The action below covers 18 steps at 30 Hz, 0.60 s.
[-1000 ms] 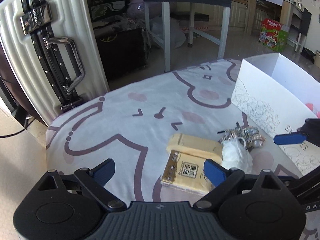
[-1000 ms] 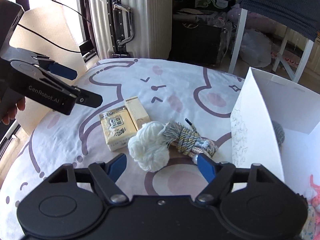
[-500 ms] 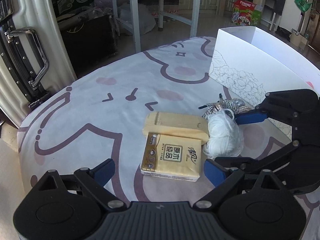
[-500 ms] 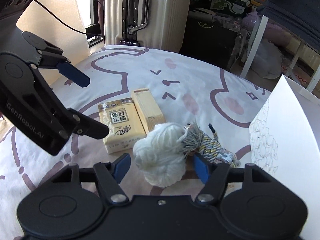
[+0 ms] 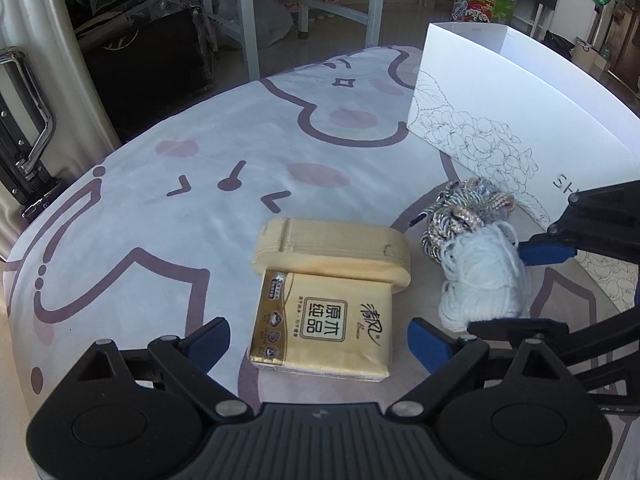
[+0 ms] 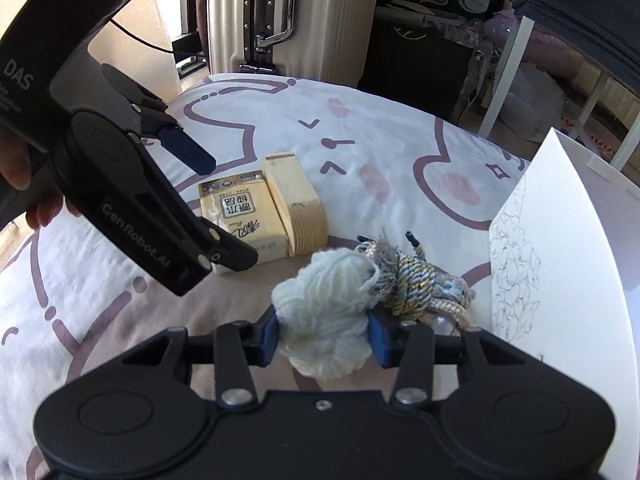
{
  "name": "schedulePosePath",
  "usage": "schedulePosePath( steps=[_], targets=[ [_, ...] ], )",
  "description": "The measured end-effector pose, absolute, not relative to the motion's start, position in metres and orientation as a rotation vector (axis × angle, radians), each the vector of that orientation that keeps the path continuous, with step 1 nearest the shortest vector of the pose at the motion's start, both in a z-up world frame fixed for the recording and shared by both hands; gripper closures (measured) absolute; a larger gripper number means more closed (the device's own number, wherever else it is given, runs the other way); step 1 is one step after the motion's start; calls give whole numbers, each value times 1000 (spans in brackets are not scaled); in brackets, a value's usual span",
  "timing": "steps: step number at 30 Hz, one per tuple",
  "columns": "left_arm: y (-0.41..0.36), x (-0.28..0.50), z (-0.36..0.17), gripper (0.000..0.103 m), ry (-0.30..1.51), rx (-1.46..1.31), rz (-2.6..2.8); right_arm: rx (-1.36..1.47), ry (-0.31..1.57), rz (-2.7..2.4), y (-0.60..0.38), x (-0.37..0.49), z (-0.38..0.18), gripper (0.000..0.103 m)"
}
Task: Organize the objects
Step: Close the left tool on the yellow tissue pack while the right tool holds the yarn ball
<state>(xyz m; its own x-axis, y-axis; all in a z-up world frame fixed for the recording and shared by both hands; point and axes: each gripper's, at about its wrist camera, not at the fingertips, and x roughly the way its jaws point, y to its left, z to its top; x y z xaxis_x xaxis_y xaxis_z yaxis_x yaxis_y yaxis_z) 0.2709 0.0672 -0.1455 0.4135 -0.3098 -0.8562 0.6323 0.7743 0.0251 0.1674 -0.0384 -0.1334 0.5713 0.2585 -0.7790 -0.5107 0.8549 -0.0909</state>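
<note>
A white yarn ball (image 6: 326,312) lies on the cartoon-print cloth, against a bundle of grey and gold cord (image 6: 420,280). My right gripper (image 6: 323,338) has closed on the yarn ball, one blue pad on each side. The yarn (image 5: 484,276) and cord (image 5: 460,216) also show in the left wrist view. A yellow tissue pack (image 5: 324,324) lies beside a wooden block (image 5: 332,248). My left gripper (image 5: 318,342) is open, low over the tissue pack, which sits between its pads. It also shows in the right wrist view (image 6: 224,208).
A white box with flower line drawings (image 5: 500,120) stands at the right, its wall (image 6: 552,248) close to the cord. A white suitcase (image 6: 272,12) stands beyond the cloth's far edge, with table legs and clutter on the floor behind.
My right gripper moved forward and closed on the yarn ball. My left gripper moved in and down toward the tissue pack, still open.
</note>
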Motion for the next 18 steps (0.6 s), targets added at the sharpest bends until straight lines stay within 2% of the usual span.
schedulePosePath(
  steps=[2,8,18],
  targets=[
    [62,273,-147,16,985,382,-605,-314,859,462,-43,166,-133,57],
    [52,279,-153,26,1032,375,-554,-290,874,466,-51,165,-130,58],
    [57,267,-130,28,1072,299,-442,-250,850,480,-57,164,-107,59]
  ],
)
